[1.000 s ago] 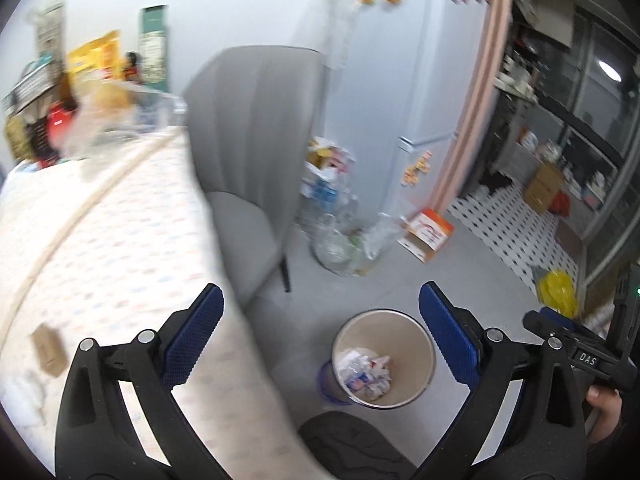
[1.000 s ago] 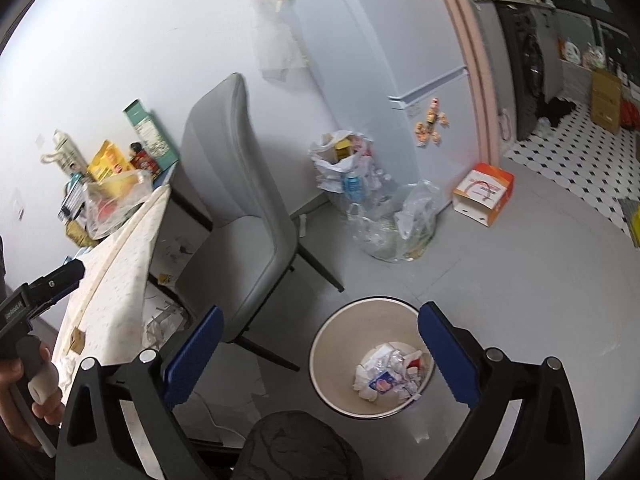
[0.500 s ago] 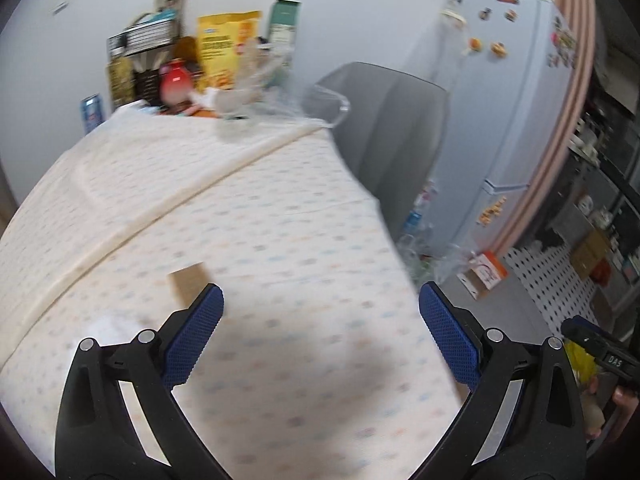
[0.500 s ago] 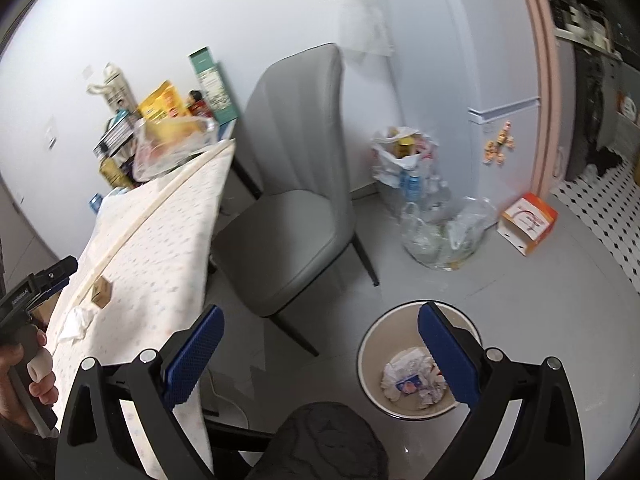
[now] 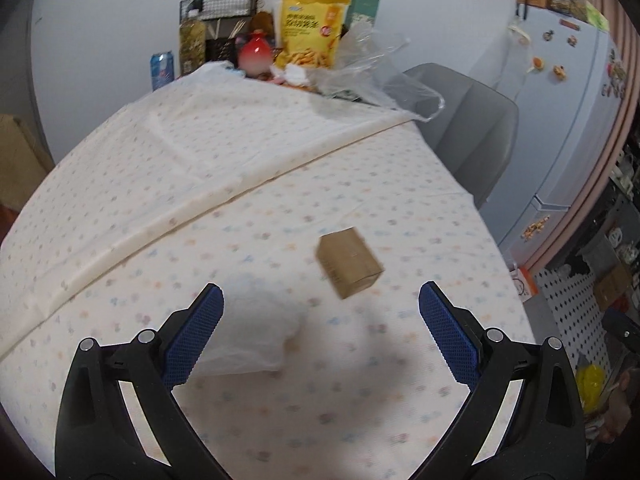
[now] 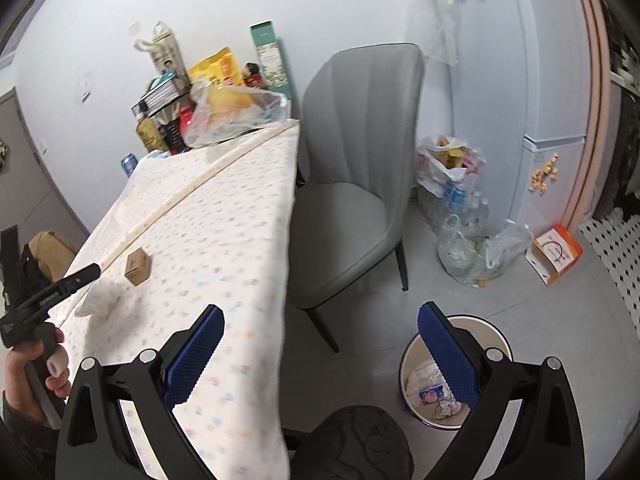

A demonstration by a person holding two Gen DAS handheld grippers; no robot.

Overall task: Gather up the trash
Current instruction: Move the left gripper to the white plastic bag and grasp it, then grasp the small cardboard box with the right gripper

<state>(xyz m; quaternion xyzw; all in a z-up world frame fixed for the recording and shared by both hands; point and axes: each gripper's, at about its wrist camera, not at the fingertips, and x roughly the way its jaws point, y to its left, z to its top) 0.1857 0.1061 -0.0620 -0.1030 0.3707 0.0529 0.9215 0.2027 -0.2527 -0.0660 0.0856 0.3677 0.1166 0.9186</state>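
Hovering, left wrist view: your left gripper (image 5: 320, 320) is spread wide and empty over the tablecloth (image 5: 248, 168).
Targets: crumpled tissue (image 5: 260, 332) lower left by the left finger; brown box (image 5: 348, 262) centre frame, long axis running toward lower right.
Right wrist view: right gripper (image 6: 320, 344) wide, empty, above the floor by the trash bin (image 6: 500, 332).
Nearer: your left.
Room: grey chair (image 6: 356, 184) tucked beside the table.

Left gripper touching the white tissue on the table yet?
Cannot tell. In the left wrist view the left gripper is open and its left finger overlaps the crumpled white tissue; neither view shows contact or a gap plainly.
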